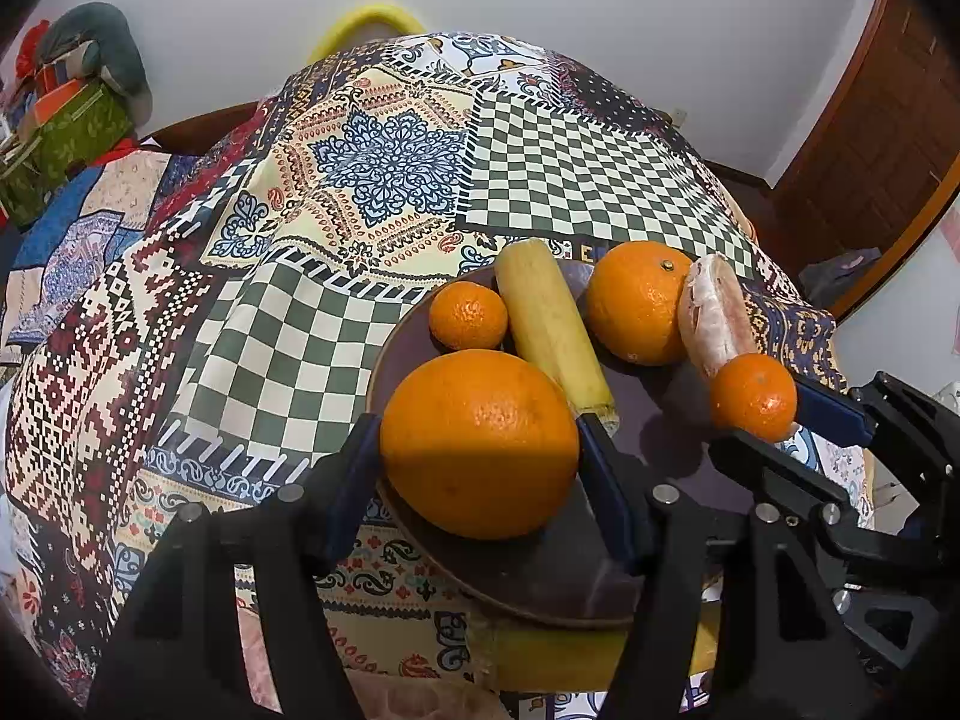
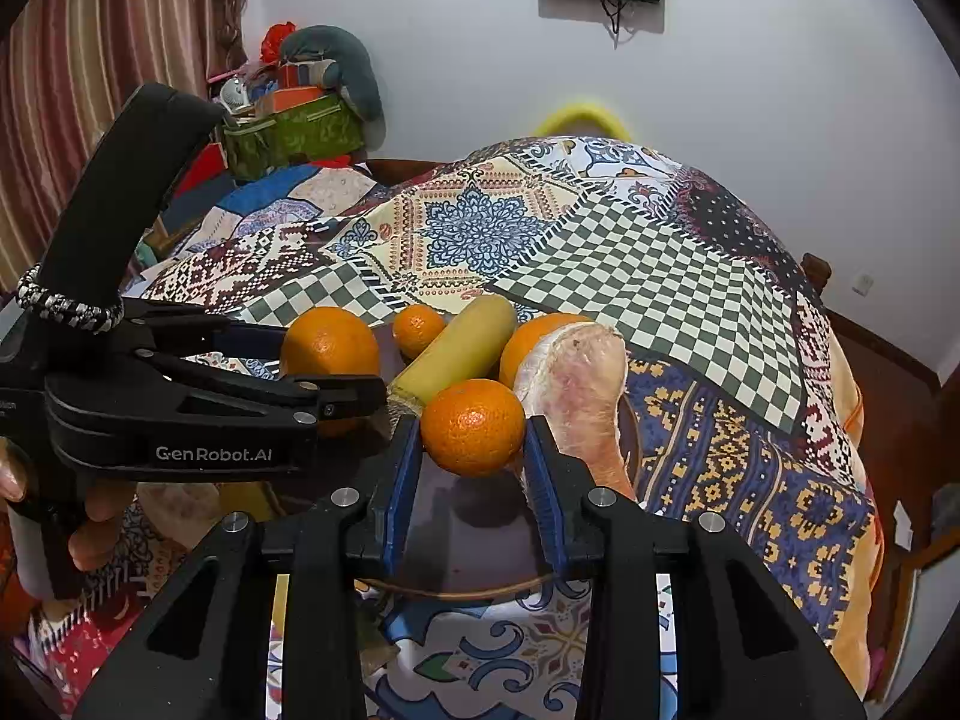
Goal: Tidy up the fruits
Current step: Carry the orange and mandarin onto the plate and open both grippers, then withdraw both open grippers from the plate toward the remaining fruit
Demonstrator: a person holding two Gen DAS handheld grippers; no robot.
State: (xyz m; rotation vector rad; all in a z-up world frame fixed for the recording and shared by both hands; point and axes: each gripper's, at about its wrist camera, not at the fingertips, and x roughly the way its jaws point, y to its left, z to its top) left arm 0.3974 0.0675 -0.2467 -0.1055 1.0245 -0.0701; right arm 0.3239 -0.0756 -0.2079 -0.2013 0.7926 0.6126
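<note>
A dark round plate (image 1: pixel 540 570) (image 2: pixel 468 552) on a patchwork cloth holds fruit. My left gripper (image 1: pixel 480 450) is shut on a large orange (image 1: pixel 480 444) (image 2: pixel 330 342) over the plate's near edge. My right gripper (image 2: pixel 474 450) (image 1: pixel 798 414) is shut on a small mandarin (image 2: pixel 474 426) (image 1: pixel 753 396) above the plate. On the plate lie a yellow banana (image 1: pixel 549 324) (image 2: pixel 456 351), a second small mandarin (image 1: pixel 468 315) (image 2: pixel 418 330), another large orange (image 1: pixel 639 300) (image 2: pixel 534 336) and a peeled pale pomelo piece (image 1: pixel 714 312) (image 2: pixel 576 390).
The patchwork tablecloth (image 1: pixel 390 180) (image 2: pixel 660 276) covers the table beyond the plate. A green box with clutter (image 1: pixel 66 132) (image 2: pixel 294 132) stands at the far left. A wooden door (image 1: pixel 870 150) is at the right. A yellow hoop (image 1: pixel 366 21) shows behind the table.
</note>
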